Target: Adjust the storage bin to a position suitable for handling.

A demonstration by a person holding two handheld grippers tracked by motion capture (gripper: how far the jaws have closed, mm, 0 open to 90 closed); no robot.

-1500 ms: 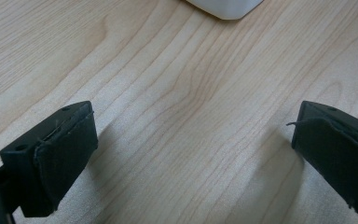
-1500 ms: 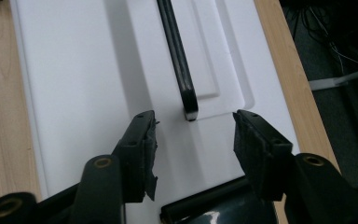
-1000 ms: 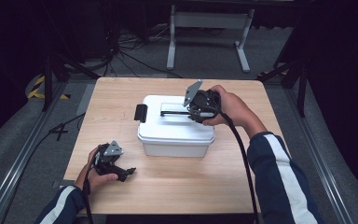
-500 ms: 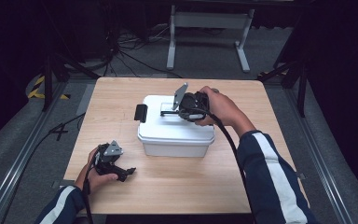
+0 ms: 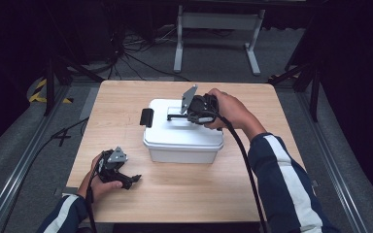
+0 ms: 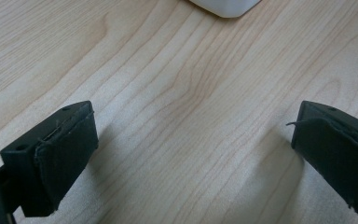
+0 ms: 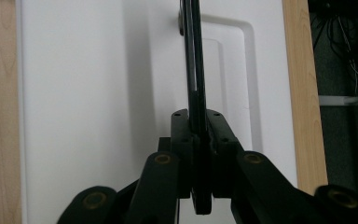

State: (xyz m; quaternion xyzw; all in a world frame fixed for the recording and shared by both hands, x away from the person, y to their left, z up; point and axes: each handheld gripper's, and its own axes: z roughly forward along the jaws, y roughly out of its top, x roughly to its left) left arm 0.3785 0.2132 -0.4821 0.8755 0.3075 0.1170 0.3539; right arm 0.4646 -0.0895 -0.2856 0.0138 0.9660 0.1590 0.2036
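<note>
Left gripper (image 5: 135, 179): resting on tabletop (image 5: 184, 194) nearer than the white box (image 5: 182, 145), off its left front corner; jaws wide apart, nothing between the pads (image 6: 67, 149), bare wood below. White box: lidded plastic container, sitting mid-tabletop, lid on. Black latch (image 5: 147, 117) on the left end of the box. Black handle (image 7: 193, 70): thin, stiff bar raised upright from the recess in the lid of the box, seen edge-on in the right gripper view. Right gripper (image 5: 188, 116): above the lid of the box, jaws just closed, now clamped flat on both faces of the handle. Judged rigid, smooth, likely light if empty; contents unknown. Best hold: mid-span of the handle, squarely across its faces, to limit swing and slip. Beyond the box: dark floor and a metal stand (image 5: 217, 29).
</note>
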